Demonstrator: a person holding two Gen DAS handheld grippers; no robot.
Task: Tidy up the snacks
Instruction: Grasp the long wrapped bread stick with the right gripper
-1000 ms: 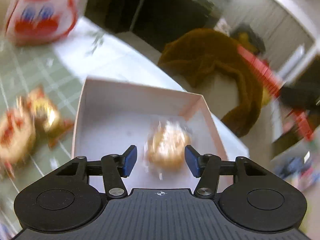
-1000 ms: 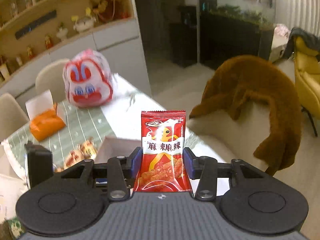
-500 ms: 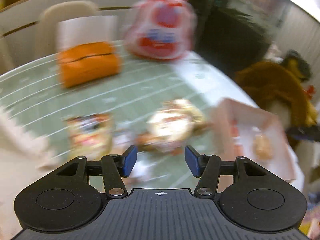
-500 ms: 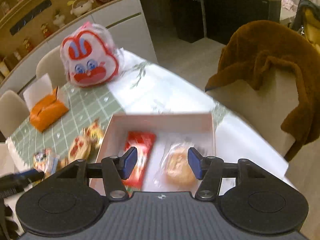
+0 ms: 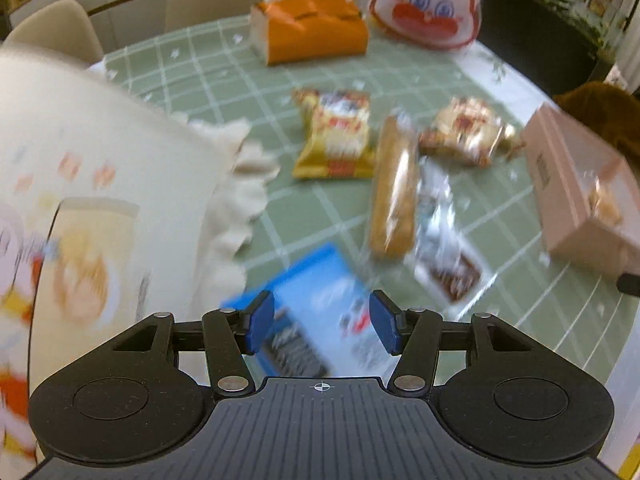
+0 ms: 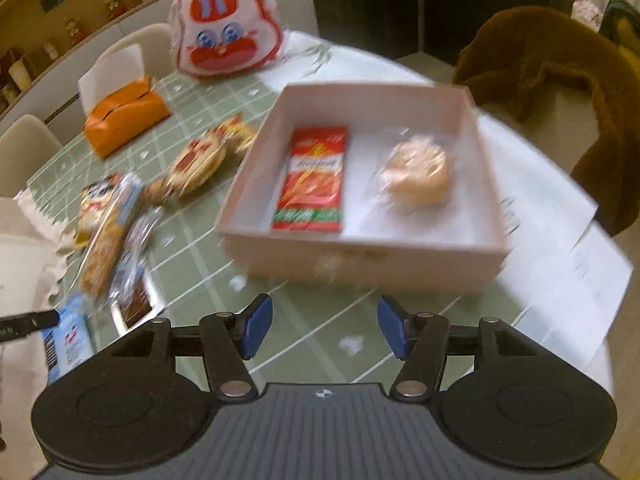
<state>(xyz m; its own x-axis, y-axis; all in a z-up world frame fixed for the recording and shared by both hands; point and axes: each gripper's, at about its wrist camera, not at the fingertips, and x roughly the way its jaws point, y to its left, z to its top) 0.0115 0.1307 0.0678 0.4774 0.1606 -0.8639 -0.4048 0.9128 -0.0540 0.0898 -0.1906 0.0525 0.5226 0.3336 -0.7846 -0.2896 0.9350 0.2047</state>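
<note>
- Left tongs (image 5: pixel 322 327) spread wide, holding nothing, poised above a blue packet (image 5: pixel 316 320) on the desk (image 5: pixel 500 280)
- Right tongs (image 6: pixel 325 333) equally wide and empty, over bare green cloth just in front of the pink box (image 6: pixel 360 248)
- Inside the box: two snacks, one red sachet (image 6: pixel 314 178) to the left and one wrapped round pastry (image 6: pixel 418 172) to the right
- Left of the box, loose on the desk: a long bread stick (image 5: pixel 394 188), a yellow bag (image 5: pixel 338 136), one crinkly wrapped snack (image 5: pixel 464 132), one clear-wrapped dark bar (image 5: pixel 448 248)
</note>
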